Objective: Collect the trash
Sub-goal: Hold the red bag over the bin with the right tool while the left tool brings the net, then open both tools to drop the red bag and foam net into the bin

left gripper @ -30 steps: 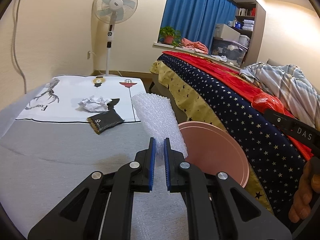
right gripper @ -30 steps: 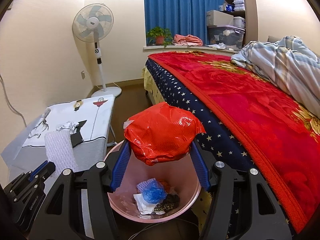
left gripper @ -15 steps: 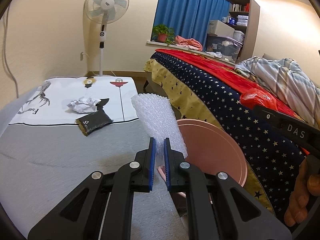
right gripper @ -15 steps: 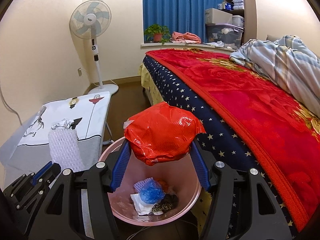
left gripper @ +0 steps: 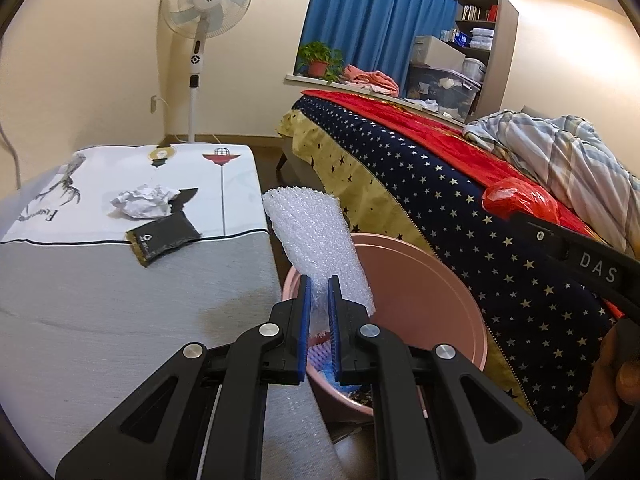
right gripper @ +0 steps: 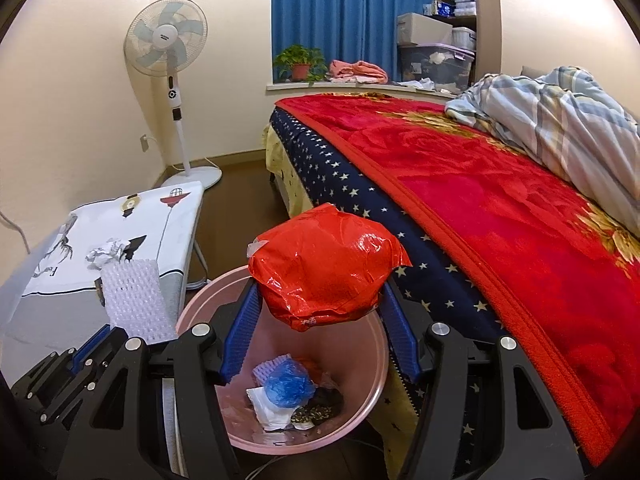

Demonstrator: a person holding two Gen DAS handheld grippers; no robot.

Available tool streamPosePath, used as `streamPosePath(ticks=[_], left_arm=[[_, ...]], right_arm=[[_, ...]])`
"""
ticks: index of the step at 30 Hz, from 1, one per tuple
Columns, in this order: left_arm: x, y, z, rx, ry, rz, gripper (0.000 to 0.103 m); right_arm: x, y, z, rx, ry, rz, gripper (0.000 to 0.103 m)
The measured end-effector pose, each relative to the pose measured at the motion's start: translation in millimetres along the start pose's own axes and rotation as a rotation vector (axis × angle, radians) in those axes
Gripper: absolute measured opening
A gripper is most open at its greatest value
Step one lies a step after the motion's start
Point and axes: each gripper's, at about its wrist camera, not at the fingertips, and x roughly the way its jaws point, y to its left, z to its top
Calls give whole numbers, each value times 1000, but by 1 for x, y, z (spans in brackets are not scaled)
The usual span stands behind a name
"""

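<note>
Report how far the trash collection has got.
Done: several scraps already lie in the pink bin. In hand: the left claw grips bubble wrap and the right claw grips a red plastic bag, both above the bin. Left: crumpled paper and a black pouch on the table.

Home bedroom, clearly lived in. Bed (right gripper: 500,208) w/ red floral blanket (right gripper: 480,184) over a navy star-print cover, striped duvet (right gripper: 560,116) bunched at the head. Standing fan (right gripper: 168,48) stood in the corner, blue curtains (right gripper: 344,16) hung above a sill w/ potted plant (right gripper: 300,62) & folded clothes. Shelves w/ books & storage boxes (right gripper: 436,56) sat beyond. Pink waste bin (right gripper: 360,344) was beside the bed.
</note>
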Motion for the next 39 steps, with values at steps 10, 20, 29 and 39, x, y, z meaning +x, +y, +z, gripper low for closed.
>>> streamPosePath(ticks=[10,20,29,39], left_arm=[[16,-11,-3,2,23,-19,8],[23,-17,-5,22,44,-80,25],[-3,6,2,-1,3,-29,26],[-38,24,45,-14,-35,-32,26]], right_arm=[[6,-8,-1,17,13,-13,60],[7,-10,-2,34,13,-24,74],[0,-12,-3,58,-2,1,75],[-13,-4,-2,58,-20,52,69]])
